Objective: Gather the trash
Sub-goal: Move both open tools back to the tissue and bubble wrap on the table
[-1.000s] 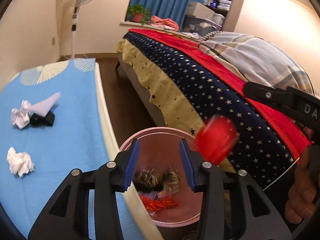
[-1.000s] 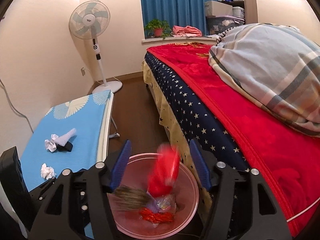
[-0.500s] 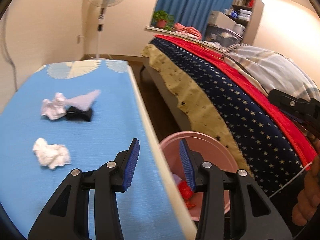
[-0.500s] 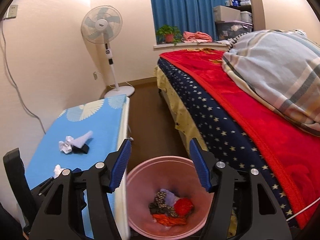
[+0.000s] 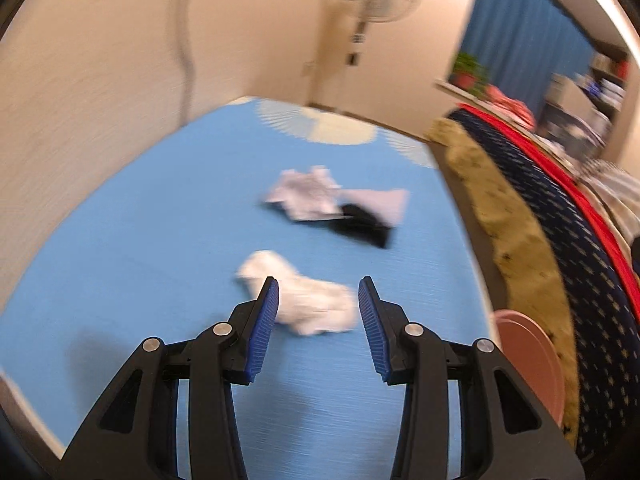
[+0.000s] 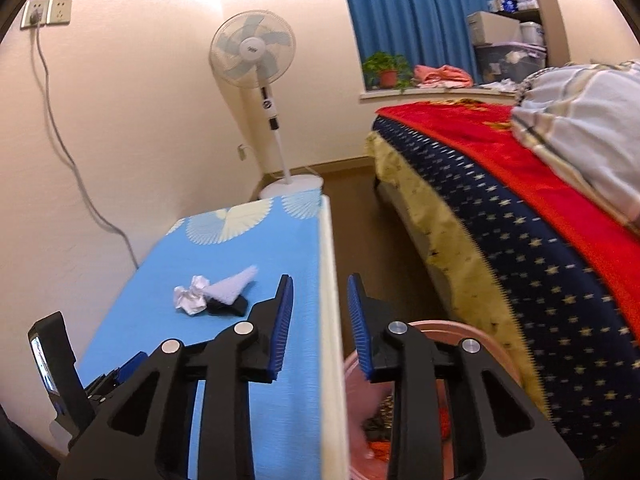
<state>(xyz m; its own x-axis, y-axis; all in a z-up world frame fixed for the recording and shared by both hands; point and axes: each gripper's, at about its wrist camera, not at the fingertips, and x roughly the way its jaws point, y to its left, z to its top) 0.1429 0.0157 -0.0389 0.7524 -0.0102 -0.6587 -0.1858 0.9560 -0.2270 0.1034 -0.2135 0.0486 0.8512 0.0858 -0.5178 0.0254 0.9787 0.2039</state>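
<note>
My left gripper [image 5: 319, 294] is open over the blue table [image 5: 140, 240], its jaws on either side of a crumpled white paper ball [image 5: 308, 306], which lies just ahead, untouched. Farther off lie a second crumpled white paper [image 5: 304, 194], a pale paper cone [image 5: 384, 200] and a black scrap [image 5: 364, 226]. The same pile shows in the right wrist view: paper [image 6: 192, 300], cone [image 6: 236, 286], black scrap [image 6: 228, 308]. My right gripper [image 6: 319, 294] is open and empty above the table's white edge [image 6: 330, 320]. The pink bin [image 6: 492, 340] with trash inside stands beside the table.
A bed with a red and starred blue cover [image 6: 520, 208] runs along the right of the bin. A standing fan [image 6: 256, 60] is at the table's far end. A cable [image 6: 60, 140] hangs down the wall. The left gripper's body [image 6: 56, 368] is at the lower left.
A red item dropped from my right gripper into the bin. Both grippers have swung left from the bin toward the table; my left gripper now frames the near paper ball.
</note>
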